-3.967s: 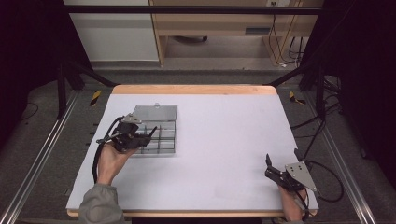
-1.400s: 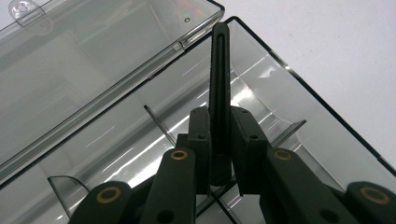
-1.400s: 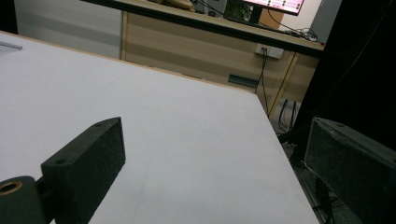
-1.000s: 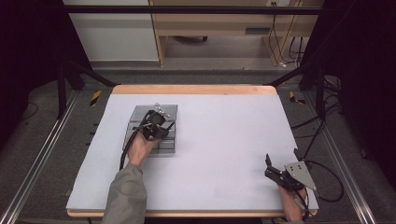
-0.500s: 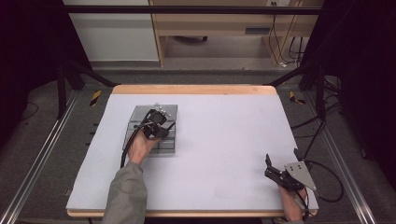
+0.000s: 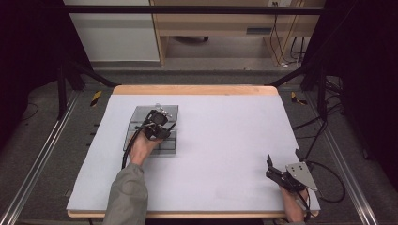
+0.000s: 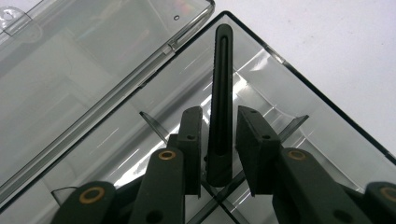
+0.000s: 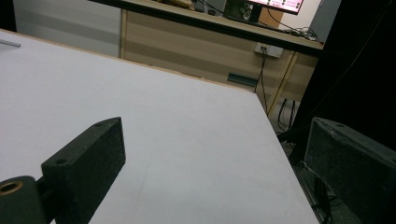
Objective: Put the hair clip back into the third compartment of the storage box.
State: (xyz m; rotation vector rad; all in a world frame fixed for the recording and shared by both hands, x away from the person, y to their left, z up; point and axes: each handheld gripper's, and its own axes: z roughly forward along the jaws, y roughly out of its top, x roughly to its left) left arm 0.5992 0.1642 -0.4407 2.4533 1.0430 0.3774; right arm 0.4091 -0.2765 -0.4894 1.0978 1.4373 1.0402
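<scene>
White worktop [image 6: 225,140] carried clear box [image 6: 170,111]. My left gripper [image 7: 219,140] hung over it, jaws just opening, released black clip [image 7: 220,93] lying between pads in compartment. Right gripper [image 6: 277,172] stood wide open, empty.

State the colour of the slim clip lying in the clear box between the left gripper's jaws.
Black, seen best in the left gripper view: the clip lies in the clear box.

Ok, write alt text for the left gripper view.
A slim black clip lies in a compartment of a clear plastic box, between the left gripper's just-opening jaws, pads apart from it. The box's open lid lies at upper left.
</scene>
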